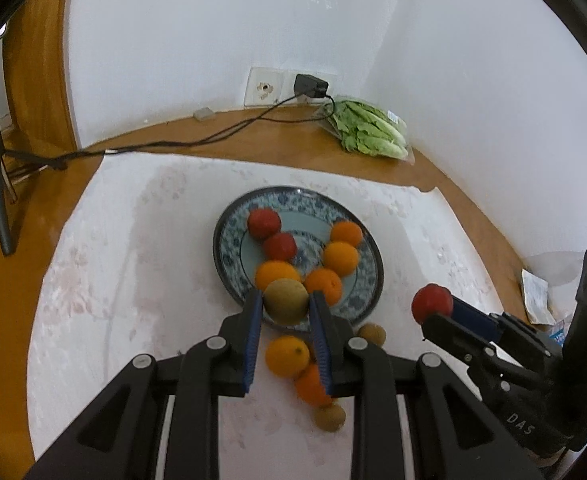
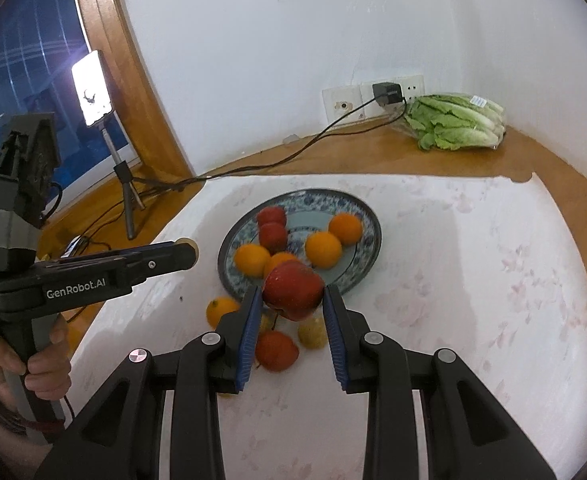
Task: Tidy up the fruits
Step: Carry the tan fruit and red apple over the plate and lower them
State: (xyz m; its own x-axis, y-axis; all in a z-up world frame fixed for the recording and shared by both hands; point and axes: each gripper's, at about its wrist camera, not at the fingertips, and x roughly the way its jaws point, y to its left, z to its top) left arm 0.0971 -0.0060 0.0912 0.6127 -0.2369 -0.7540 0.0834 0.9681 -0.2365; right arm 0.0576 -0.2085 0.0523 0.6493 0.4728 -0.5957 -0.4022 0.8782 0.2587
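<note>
Left gripper (image 1: 284, 304) clamped on a round tan-green kiwi (image 1: 285, 300), plate (image 1: 367, 256) dead ahead at 12 o'clock, near rim just past the fingertips. Right gripper (image 2: 293, 294) clamped on a glossy red apple (image 2: 293, 290), plate (image 2: 369, 226) also at 12, so both look equally close. Loose fruit on the cloth (image 1: 133, 240) at 6 below both.

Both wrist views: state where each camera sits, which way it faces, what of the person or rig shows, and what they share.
Left wrist: on the left gripper, looking down over the brown fruit it grips toward the plate; right gripper at right.
Right wrist: on the right gripper, over its red apple; left gripper and hand at left.
Shared: plate, oranges, lettuce, wall corner.
</note>
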